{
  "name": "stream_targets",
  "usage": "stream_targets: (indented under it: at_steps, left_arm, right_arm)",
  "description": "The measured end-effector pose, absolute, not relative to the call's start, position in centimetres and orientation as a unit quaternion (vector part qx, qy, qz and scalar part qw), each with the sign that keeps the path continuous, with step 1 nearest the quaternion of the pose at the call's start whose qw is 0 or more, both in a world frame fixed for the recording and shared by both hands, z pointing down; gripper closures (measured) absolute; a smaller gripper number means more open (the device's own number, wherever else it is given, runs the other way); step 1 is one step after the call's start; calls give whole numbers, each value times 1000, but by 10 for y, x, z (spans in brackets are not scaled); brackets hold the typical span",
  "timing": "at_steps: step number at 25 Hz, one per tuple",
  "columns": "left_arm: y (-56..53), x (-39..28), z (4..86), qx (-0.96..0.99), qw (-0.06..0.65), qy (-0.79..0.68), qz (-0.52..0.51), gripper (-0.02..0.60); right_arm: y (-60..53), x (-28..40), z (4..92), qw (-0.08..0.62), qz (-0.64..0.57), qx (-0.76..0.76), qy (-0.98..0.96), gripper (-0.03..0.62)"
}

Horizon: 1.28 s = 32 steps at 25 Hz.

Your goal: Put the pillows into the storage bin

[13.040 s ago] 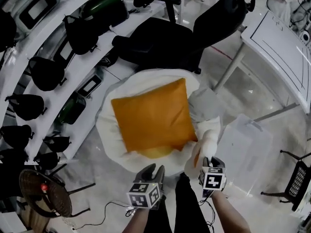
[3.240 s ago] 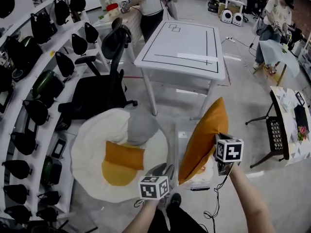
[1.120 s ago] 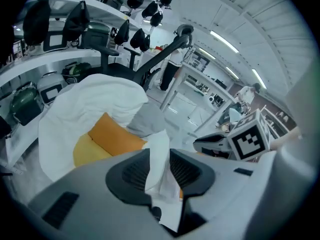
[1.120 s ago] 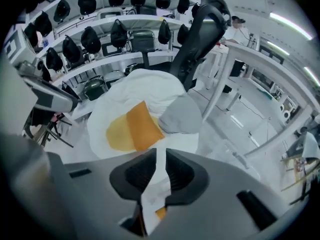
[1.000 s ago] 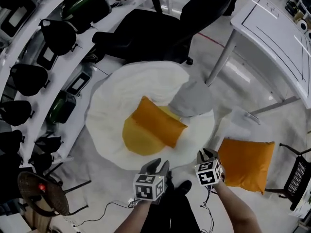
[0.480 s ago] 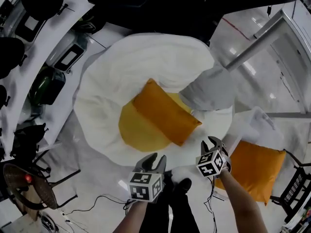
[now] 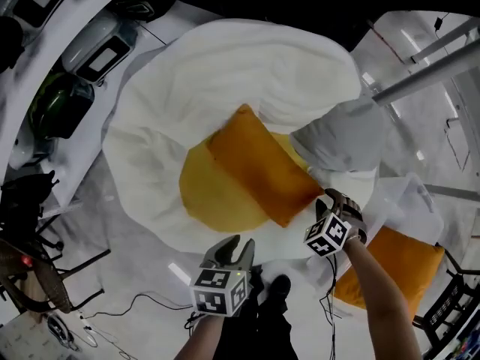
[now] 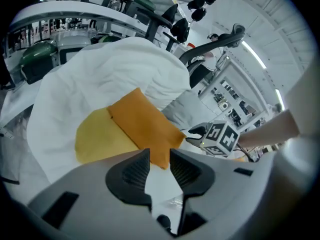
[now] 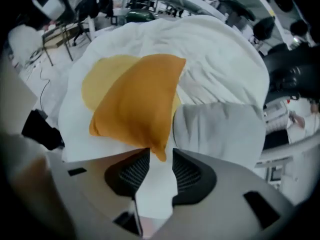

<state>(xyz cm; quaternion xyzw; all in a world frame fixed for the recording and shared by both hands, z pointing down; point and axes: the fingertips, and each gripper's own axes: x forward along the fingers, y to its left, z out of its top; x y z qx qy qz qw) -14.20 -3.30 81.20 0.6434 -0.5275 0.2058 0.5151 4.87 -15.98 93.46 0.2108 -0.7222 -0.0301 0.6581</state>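
Where a white egg-shaped cushion (image 7: 225,73) with a yellow centre lies on the pale floor beside curved shelves (image 7: 19,88), an orange pillow (image 7: 259,163) rests on it. Its long axis runs upper left to lower right in the head view, one corner toward the right tongs (image 7: 339,201). These are opening, that corner at their tips, unpinched. The left tongs (image 7: 234,247) stand open, empty. Unlike the right gripper view, the head view shows a second orange pillow (image 7: 397,265) in the storage bin (image 7: 412,193).
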Motion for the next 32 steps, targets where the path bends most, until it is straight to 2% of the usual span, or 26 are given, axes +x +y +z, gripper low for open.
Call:
stream_targets:
  at_steps: [4, 8, 13, 18, 23, 32]
  left_arm:
    - [-29, -154, 827, 633, 522, -536, 198, 460]
    - [-29, -164, 834, 626, 524, -546, 189, 460]
    - [-28, -174, 834, 623, 525, -551, 181, 459]
    - [-24, -171, 826, 622, 527, -552, 175, 460]
    - [-15, -164, 803, 621, 532, -548, 174, 460]
    - [-8, -160, 758, 632, 526, -540, 177, 460]
  right_arm:
    - [-165, 30, 953, 676, -96, 142, -717, 453]
    - [-167, 28, 967, 693, -114, 101, -705, 464]
    - [-160, 25, 974, 703, -105, 91, -697, 525]
    - [-153, 20, 958, 690, -50, 129, -710, 579]
    - [-124, 10, 927, 673, -7, 132, -728, 583]
    - [-54, -18, 857, 604, 157, 188, -759, 588]
